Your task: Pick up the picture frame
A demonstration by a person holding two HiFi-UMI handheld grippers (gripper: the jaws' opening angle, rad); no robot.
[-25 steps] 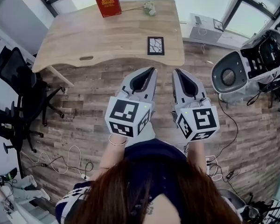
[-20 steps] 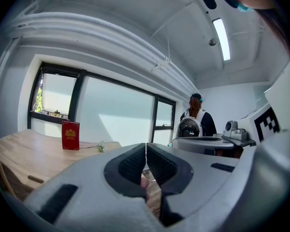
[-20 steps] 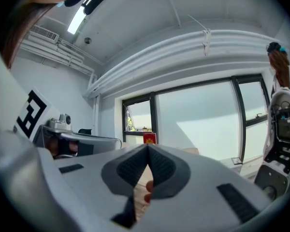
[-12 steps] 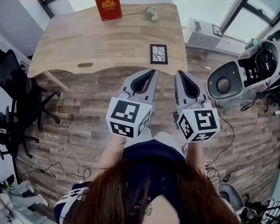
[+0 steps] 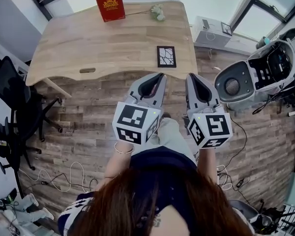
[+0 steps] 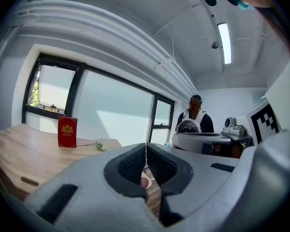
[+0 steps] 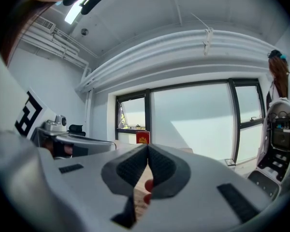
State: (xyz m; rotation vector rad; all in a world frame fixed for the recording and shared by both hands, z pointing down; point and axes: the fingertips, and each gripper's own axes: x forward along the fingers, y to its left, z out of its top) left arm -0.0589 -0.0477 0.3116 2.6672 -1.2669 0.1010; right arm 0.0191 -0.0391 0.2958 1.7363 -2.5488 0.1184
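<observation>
Two claws were held side by side low in the head view, each carrying a cube with square markers, above the person's dark hair and sleeves. The left claw (image 5: pixel 162 75) had its jaws pressed together with nothing between them, the ribbed pads meeting in a thin line in the left gripper view. The right claw (image 5: pixel 189 76) was likewise closed tip to tip and empty in the right gripper view. Both pointed toward the worktop (image 5: pixel 88 43), and their tips hung over the wooden floor (image 5: pixel 98 107), just short of its near edge.

Beyond that edge the picture frame (image 5: pixel 166 56) lay flat on the worktop, toward its right end and close to the near edge. It was a small dark frame around a pale, cracked-looking pattern. It sat just ahead of the left claw's tip and a little to that tip's right, roughly on the line between the two claws. Neither claw touched it. In both gripper views the claw bodies hid it.

Left of the worktop stood a black office chair (image 5: pixel 14 112), and cables (image 5: pixel 69 168) trailed on the floor. A white machine (image 5: pixel 246 80) stood to the right.

At the far edge lay a white flower (image 5: pixel 158 13), with a red book (image 5: pixel 109 4) standing upright to its left, well apart from the frame.
</observation>
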